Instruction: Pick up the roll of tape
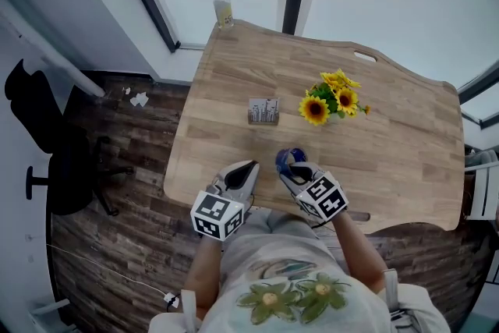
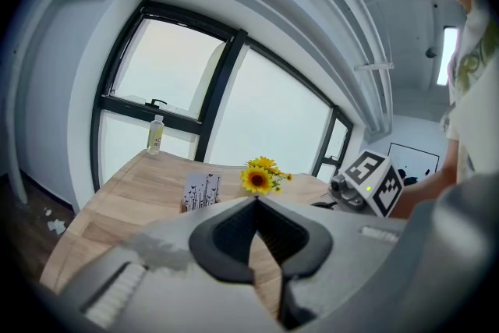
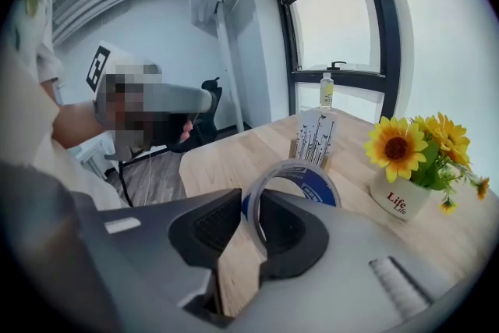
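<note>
Pale wooden table lies below me, where my right gripper clamps the wall of the clear, blue-cored roll of tape, at seven o'clock from the yellow sunflowers in a white pot. At its nine o'clock my left gripper has its jaws pressed together on nothing
</note>
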The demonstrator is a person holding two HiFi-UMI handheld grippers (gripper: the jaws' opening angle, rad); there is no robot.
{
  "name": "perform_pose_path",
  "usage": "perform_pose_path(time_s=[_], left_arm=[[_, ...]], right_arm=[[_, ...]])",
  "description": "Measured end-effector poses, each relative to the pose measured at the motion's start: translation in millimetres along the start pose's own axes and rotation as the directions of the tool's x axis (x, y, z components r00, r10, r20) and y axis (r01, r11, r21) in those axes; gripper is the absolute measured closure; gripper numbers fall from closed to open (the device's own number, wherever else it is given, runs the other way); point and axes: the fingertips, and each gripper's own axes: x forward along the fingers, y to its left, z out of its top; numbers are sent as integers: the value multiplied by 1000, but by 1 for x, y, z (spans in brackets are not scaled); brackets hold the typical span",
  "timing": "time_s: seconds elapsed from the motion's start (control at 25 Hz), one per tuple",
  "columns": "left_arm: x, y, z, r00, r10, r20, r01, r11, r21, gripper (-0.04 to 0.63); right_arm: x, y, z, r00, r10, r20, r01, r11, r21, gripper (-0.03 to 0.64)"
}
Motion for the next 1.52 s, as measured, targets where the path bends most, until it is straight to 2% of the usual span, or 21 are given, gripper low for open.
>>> perform_pose_path(time_s=[0.2,0.56,0.76,1.0,1.52], left_arm=[[-2,-5,4,1000,3,10,-3,1000,4,591],[-3,-11,8,1000,1,25,-1,1000,13,591],[-1,-12,9,1000,1,27,-1,1000,18,591],[1,-13,9,1000,-3,27,3,1000,18,591],[3,-14,13,999,0,33,0,1000,20,591]], right_arm=[[-12,3,17,996,26,85,-31,998,56,540],[-28,11,34,982,45,182,-62,994,85,540],[-38,12,48,968,33,248,-48,997,56,541],[-51,17,65,943,57,327,-77,996,49,540],[-69,24,86,912,80,403,-85,996,-5,560]])
